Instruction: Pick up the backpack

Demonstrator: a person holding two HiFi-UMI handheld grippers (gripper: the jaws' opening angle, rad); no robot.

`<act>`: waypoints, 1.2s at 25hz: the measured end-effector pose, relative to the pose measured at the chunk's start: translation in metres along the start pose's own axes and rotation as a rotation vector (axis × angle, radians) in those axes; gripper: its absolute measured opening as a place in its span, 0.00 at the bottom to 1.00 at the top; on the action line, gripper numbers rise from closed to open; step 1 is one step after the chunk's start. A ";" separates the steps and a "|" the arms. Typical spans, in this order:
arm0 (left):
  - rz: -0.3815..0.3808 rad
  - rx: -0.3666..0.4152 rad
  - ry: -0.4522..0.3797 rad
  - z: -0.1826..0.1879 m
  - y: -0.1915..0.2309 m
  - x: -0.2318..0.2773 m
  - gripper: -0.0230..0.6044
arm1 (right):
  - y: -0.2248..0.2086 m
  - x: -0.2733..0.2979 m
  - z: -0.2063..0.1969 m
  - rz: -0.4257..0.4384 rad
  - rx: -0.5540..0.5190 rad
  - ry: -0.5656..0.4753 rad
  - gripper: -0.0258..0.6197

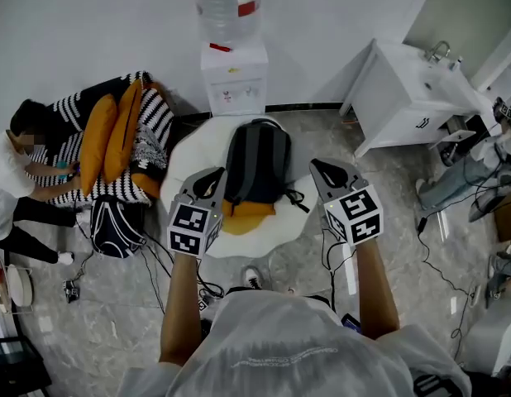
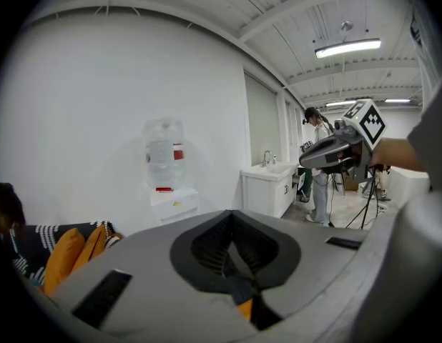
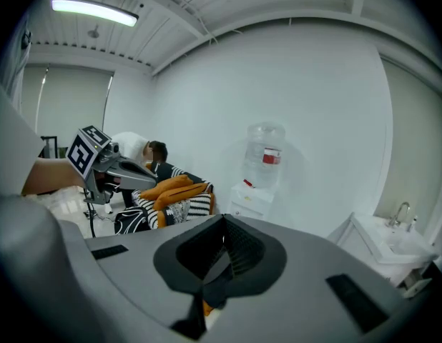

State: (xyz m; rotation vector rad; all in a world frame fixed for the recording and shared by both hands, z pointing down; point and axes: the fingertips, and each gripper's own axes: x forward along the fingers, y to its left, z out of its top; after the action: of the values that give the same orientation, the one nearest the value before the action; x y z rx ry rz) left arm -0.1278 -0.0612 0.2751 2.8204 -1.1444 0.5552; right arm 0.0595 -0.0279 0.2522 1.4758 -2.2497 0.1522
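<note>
- Two grippers in my hands, left gripper and right gripper, each with jaws pressed together and nothing between them.
- Backpack — dark grey, lying on the white floor cushion, between the two grippers, touched by neither.
- Water dispenser — against the wall behind the backpack.

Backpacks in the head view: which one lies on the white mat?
The grey-and-black backpack, in the middle below the water dispenser. The other, a dark backpack with white lines, sits on the floor by the striped sofa.
</note>
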 end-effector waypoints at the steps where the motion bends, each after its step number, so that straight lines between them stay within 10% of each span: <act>1: -0.003 -0.002 0.002 0.000 0.003 0.002 0.04 | 0.000 0.004 0.000 -0.002 -0.001 0.005 0.04; 30: 0.030 -0.202 0.049 -0.029 0.072 0.060 0.04 | -0.029 0.089 -0.033 -0.017 0.084 0.122 0.04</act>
State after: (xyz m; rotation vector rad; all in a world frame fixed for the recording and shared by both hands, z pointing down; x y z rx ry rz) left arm -0.1454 -0.1483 0.3162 2.6099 -1.1642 0.4776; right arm 0.0664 -0.1048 0.3151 1.4865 -2.1564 0.3257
